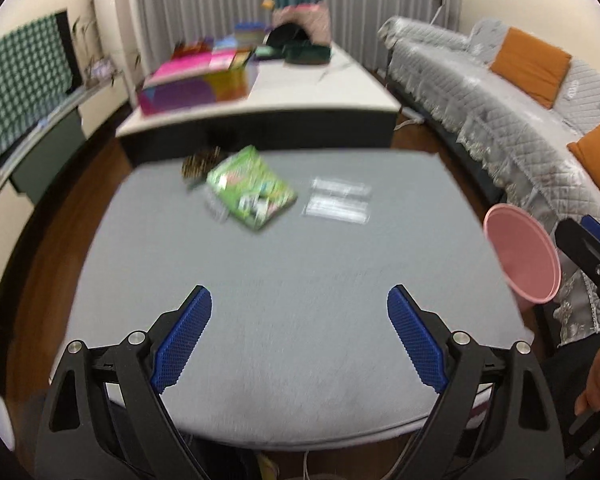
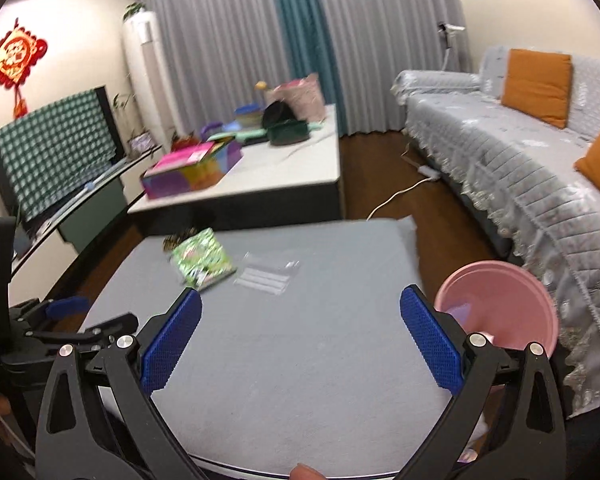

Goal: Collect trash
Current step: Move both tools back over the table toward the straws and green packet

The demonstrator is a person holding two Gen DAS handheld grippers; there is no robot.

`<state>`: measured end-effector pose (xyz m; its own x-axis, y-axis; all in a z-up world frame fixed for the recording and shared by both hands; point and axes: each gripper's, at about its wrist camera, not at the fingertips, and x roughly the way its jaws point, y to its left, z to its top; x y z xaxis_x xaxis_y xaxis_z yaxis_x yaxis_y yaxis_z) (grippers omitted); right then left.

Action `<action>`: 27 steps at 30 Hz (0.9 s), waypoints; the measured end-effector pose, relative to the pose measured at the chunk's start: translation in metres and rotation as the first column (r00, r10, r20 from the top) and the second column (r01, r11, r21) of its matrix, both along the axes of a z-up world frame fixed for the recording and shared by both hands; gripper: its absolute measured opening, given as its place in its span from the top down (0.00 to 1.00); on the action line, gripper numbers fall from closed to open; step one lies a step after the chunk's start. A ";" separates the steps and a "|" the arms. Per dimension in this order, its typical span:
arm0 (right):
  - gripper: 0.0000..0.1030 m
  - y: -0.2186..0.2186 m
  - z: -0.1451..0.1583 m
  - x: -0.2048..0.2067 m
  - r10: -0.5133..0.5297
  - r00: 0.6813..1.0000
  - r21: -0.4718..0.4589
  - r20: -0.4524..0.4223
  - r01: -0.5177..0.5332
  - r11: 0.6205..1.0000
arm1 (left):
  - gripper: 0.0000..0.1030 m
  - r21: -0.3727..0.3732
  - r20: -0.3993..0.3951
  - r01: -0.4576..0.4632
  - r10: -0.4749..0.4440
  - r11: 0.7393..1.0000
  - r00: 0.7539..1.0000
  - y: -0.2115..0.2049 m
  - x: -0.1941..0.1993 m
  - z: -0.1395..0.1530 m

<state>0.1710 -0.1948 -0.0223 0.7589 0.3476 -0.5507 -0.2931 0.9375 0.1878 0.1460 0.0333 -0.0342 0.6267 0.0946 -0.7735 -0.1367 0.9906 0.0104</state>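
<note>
Trash lies near my grey table's [image 1: 300, 280] far edge: green wrapper [image 1: 252, 188] at 11 o'clock from my left gripper [image 1: 300, 334], clear packet [image 1: 338, 200] at 12. Bare tabletop between. Both grippers, right [image 2: 300, 340] too, gape wide, empty. Pink bin [image 2: 500, 312] at 3.

The desk [image 1: 292, 280] wears a matt grey cloth, faintly napped. On it lie a glossy green foil packet [image 1: 252, 188] and a clear plastic wrapper [image 1: 337, 199]. The pink bin [image 2: 500, 308] looks like smooth plastic. The fingers [image 1: 184, 340] carry knurled blue pads on matt black plastic.
</note>
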 end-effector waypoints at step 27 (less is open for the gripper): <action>0.05 0.036 -0.013 0.024 0.098 0.994 -0.112 -0.057 -0.104 0.988 | 0.16 0.043 0.002 -0.135 0.135 0.990 0.991 0.066 0.041 0.000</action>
<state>0.1952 -0.1587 -0.0353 0.6929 0.3536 -0.6284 -0.3805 0.9196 0.0980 0.1874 0.0995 -0.0340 0.6053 0.2113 -0.7674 -0.2687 0.9618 0.0528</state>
